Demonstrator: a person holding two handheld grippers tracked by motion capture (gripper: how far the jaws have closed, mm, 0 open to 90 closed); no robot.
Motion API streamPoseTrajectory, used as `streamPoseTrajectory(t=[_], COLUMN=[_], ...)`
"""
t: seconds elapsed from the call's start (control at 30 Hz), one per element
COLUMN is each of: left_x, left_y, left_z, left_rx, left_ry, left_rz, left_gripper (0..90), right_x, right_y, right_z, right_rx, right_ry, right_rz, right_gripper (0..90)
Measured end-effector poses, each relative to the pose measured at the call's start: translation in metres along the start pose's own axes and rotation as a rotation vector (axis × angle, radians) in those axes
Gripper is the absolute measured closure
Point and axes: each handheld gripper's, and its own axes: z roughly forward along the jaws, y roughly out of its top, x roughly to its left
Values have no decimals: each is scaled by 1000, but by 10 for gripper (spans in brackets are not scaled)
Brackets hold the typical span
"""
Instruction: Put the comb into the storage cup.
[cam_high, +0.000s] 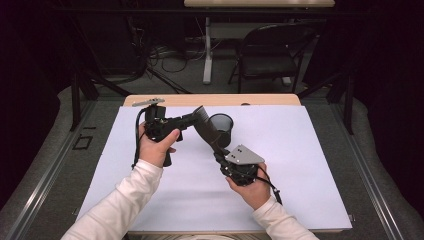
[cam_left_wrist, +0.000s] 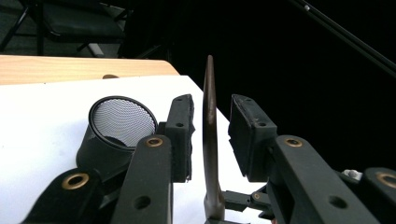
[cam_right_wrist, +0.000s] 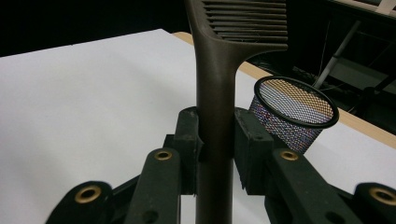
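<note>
A dark brown comb (cam_high: 205, 125) is held above the white sheet (cam_high: 300, 150), teeth end up and to the left. My right gripper (cam_high: 219, 154) is shut on its handle; in the right gripper view both pads press the handle (cam_right_wrist: 215, 93) at the gripper (cam_right_wrist: 217, 144). My left gripper (cam_high: 197, 116) reaches in from the left at the toothed end. In the left gripper view the comb (cam_left_wrist: 209, 121) stands edge-on between the jaws of that gripper (cam_left_wrist: 211, 135), with a thin gap on each side, so it is open. A black mesh cup (cam_high: 221, 127) stands just behind the comb.
The mesh cup (cam_left_wrist: 122, 122) (cam_right_wrist: 294, 114) stands upright near the sheet's far middle. The wooden table edge (cam_high: 270, 99) runs along the back. A black folding chair (cam_high: 272, 50) and a table leg with cables stand on the floor beyond.
</note>
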Motion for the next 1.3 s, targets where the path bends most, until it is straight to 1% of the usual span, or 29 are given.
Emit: streamPoseTrajectory(t=[0.2,0.37,0.6,0.8,1.13,1.3], left_x=[0,2,3,3,4,5], left_y=[-1,-1,-2,-3,-4,-4], left_z=[4,5,8,10,11,12], left_rx=[0,0,5,7,3,2], left_ry=[0,-10,-7,-14,-7,-13], left_rz=[-8,-20,-21,-34,-45,-55], left_gripper=[728,742,779,787,822,827], right_x=[0,1,1,1,1,1], right_y=[0,0,0,0,-1,-1], right_z=[0,0,0,0,1,1], right_rx=[1,1,1,1,2,3], right_ry=[1,5,5,6,6,9], right_rz=[-2,-3,-4,-4,-6,-2], right_gripper=[726,726,726,726,726,726])
